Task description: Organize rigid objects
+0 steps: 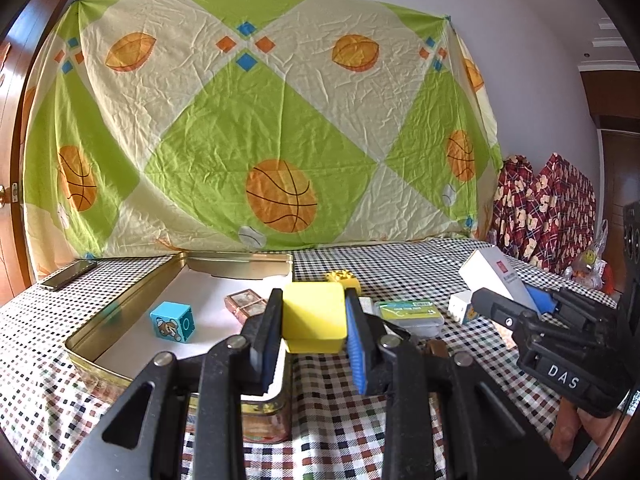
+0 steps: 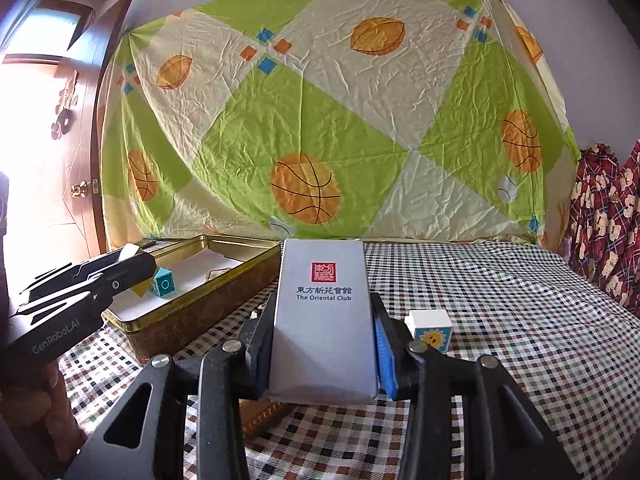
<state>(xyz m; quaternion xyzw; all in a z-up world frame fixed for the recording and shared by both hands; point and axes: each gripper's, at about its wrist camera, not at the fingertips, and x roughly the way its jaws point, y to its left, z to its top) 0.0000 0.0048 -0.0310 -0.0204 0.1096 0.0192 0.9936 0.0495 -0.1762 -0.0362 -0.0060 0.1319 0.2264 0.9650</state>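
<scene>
Right wrist view: right hand-held gripper pinches a grey box printed "The Oriental Club"; left hand-held gripper, marked "GenRobot.AI", pinches a yellow block.

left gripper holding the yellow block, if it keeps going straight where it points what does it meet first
Probably the small yellow object just behind the yellow block in the left gripper; depth is unclear.

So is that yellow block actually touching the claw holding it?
Touching. In the left wrist view the left claw has one finger pressed flat against each side of the yellow block, with no gap visible, holding it above the tin's edge.
</scene>
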